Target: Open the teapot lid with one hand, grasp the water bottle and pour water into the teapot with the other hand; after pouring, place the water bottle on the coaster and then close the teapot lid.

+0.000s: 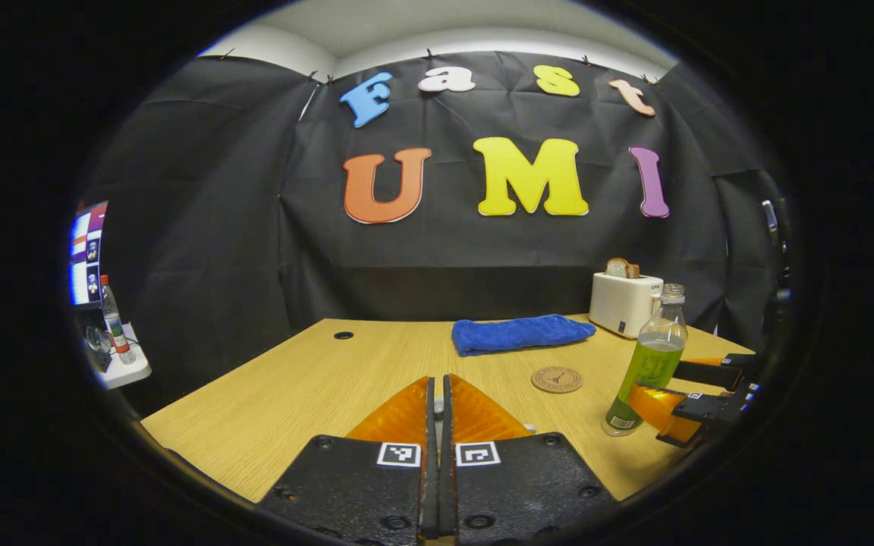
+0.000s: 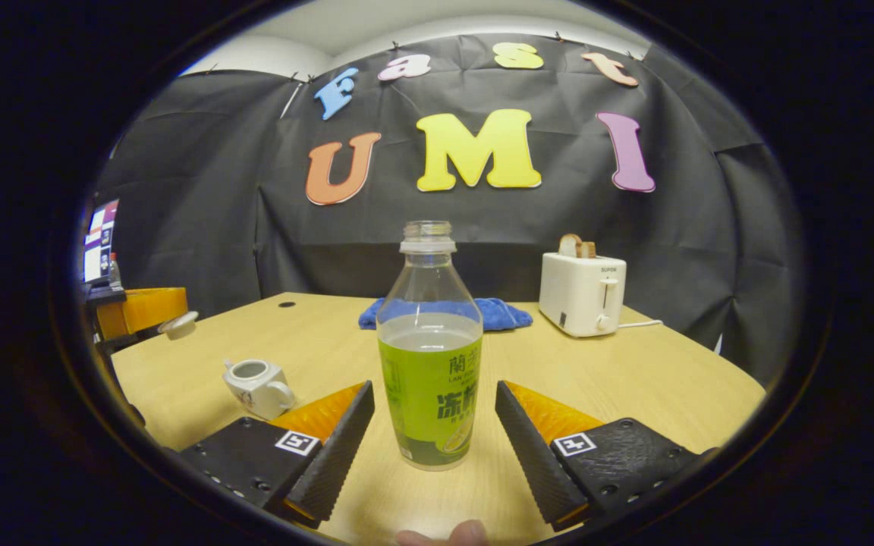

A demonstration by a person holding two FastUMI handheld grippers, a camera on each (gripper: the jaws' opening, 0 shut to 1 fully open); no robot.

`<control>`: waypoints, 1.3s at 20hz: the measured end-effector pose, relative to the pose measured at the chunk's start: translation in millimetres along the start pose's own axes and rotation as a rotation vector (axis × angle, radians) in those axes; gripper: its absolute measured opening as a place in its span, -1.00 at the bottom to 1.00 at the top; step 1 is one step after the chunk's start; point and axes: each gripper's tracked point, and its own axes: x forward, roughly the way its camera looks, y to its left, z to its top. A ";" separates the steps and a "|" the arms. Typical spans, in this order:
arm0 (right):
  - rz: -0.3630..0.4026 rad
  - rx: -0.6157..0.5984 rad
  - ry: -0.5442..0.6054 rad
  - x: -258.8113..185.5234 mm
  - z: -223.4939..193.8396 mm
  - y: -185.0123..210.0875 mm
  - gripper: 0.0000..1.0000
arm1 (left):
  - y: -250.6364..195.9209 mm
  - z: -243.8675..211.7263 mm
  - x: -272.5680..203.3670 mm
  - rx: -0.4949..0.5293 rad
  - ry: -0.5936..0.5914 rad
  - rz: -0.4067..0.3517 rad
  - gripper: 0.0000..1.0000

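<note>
Around the clear plastic water bottle (image 2: 429, 356) we spread our right gripper (image 2: 434, 432), fingers not touching it; left gripper (image 1: 439, 409) pressed together on the lid (image 2: 177, 324), left of the bottle, above the open white teapot (image 2: 256, 387).

Wooden surface (image 2: 634, 379). Carries water bottle (image 2: 429, 356), open teapot (image 2: 257, 387), coaster (image 1: 556, 379). Holds blue towel (image 1: 517, 334) and toaster (image 2: 581, 294) farther back.

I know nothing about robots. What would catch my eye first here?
The water bottle stands uncapped on the table, between the right gripper's open fingers. Left of it sits the lidless teapot; farther off the left gripper holds its lid. A toaster stands behind.
</note>
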 end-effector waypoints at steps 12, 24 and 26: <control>0.002 -0.246 -0.014 8.2 27.7 24.1 0.43 | 18.7 -6.2 -0.8 -0.003 0.004 -0.012 -0.94; 0.027 -1.023 -0.036 39.8 35.2 59.2 0.38 | 45.4 -2.0 -0.4 -0.022 -0.024 -0.008 -0.95; 0.039 -1.112 -0.037 44.0 29.4 63.9 0.37 | 49.8 -2.8 -0.3 -0.022 -0.022 -0.004 -0.95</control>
